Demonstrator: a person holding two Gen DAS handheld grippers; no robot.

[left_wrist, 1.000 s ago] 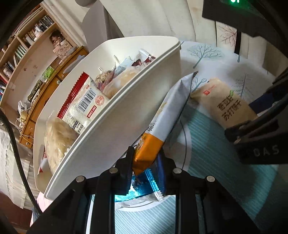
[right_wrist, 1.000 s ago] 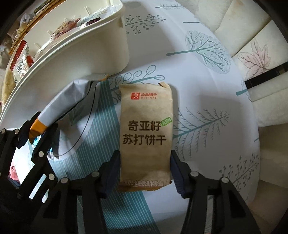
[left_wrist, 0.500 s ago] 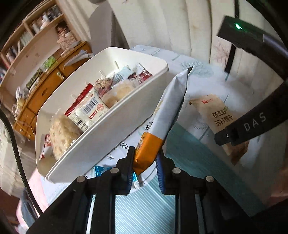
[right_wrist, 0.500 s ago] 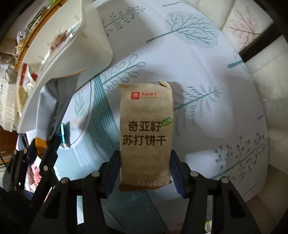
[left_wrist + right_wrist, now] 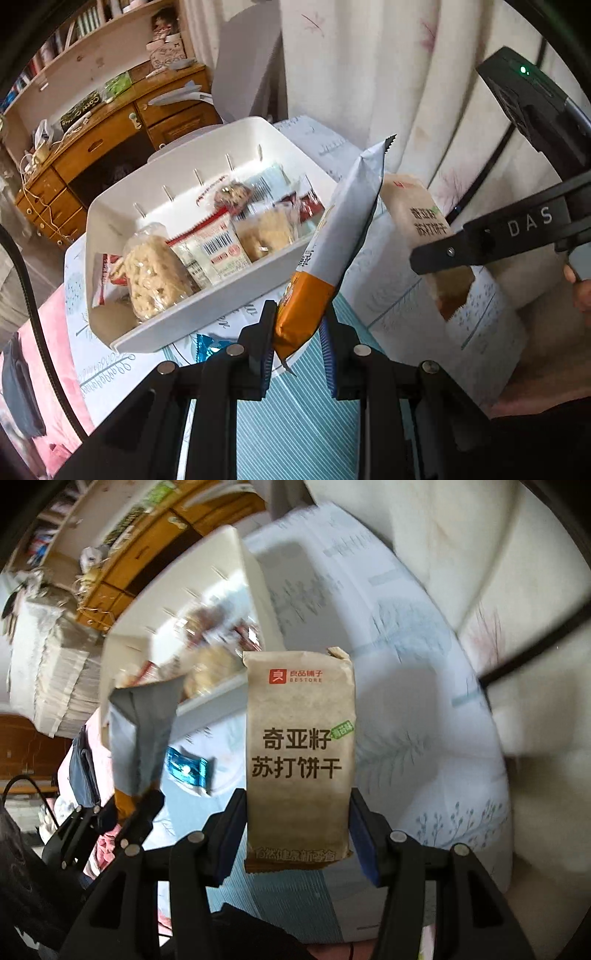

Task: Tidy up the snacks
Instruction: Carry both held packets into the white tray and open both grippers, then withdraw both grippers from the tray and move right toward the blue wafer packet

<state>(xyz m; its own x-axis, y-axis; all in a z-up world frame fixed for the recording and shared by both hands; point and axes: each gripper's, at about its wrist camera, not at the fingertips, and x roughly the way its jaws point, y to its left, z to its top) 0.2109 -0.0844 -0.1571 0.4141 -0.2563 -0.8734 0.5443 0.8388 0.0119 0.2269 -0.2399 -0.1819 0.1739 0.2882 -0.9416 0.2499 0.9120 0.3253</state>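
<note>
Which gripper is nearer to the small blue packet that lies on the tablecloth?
Left. The left gripper, holding the grey-orange packet, is just above the blue packet. The right gripper, holding the brown cracker packet, is further off to the side.

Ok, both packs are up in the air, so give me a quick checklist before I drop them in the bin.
1. Left gripper shut on the grey-orange pack: ok, pinched at its orange end.
2. Right gripper shut on the brown pack: ok, held at its lower end.
3. Both packs clear of the table: ok, lifted.
4. Free room in the bin: cannot tell; snacks fill most of the floor, though the near-left corner looks bare.
5. Packs over the bin opening: not ok, both hang beside its near wall.
6. Anything left on the table: not ok, a blue packet lies by the bin.
</note>
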